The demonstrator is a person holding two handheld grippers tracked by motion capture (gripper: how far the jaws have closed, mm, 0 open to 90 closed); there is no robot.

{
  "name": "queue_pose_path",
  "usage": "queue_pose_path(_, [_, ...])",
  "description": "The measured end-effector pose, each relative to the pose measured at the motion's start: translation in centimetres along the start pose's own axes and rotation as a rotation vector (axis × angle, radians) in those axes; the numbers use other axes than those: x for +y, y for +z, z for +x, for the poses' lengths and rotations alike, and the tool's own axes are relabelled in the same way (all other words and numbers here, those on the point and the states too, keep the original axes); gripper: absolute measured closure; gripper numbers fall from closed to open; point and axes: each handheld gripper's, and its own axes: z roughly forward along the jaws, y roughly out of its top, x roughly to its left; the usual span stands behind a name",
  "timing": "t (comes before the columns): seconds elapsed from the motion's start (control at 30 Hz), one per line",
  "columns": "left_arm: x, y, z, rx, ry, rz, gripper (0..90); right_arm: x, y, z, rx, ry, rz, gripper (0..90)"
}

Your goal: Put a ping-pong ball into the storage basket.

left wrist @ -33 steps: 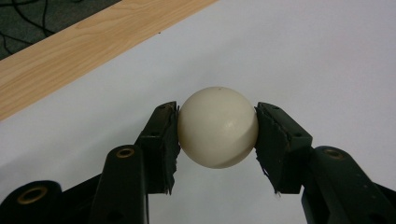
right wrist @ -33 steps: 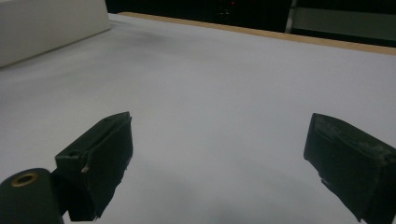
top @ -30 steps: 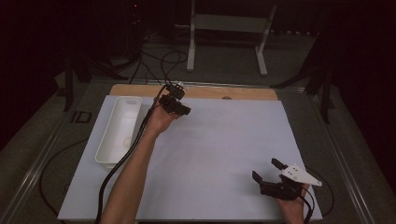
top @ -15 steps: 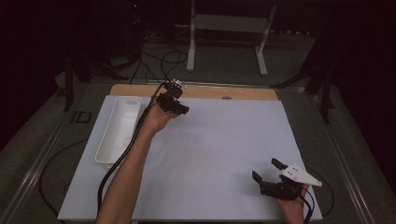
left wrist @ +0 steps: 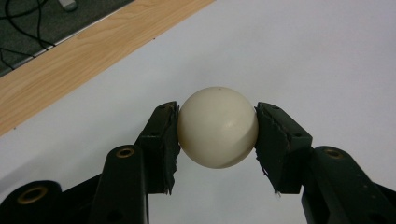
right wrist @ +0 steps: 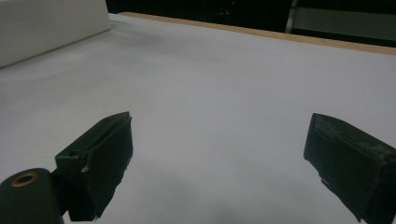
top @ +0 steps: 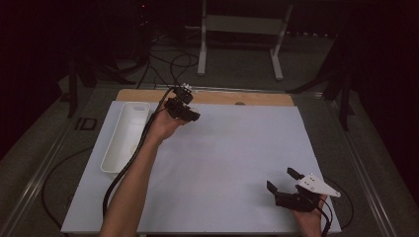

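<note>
Jaws clamped on a cream ball (left wrist: 217,127) in the left gripper view, both ragged black pads pressing at its widest girth above the white sheet; the ball looks smooth, glossy and hard, likely slick and fairly dense, so a grip across the middle seems safest. High view: left gripper (top: 184,109) held near the far edge by the wooden strip (top: 217,97), beside the white rectangular tray (top: 124,136), right gripper (top: 285,183) low at the near right. Right gripper view: jaws stand wide apart, nothing between them, matte white table sheet (right wrist: 219,93) beyond.
</note>
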Motion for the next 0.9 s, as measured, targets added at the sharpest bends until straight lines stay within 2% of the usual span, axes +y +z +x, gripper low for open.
queue_pose_path(0.53, [-0.1,-1.4,0.1,-0.017,0.021,-0.007,51.2,0.0,0.1,0.0,0.001,-0.002,0.002,7.6])
queue_pose_path(0.9, [-0.3,-2.2,0.0,-0.02,0.051,0.001,51.2,0.0,0.1,0.1,0.003,-0.003,0.004,7.6])
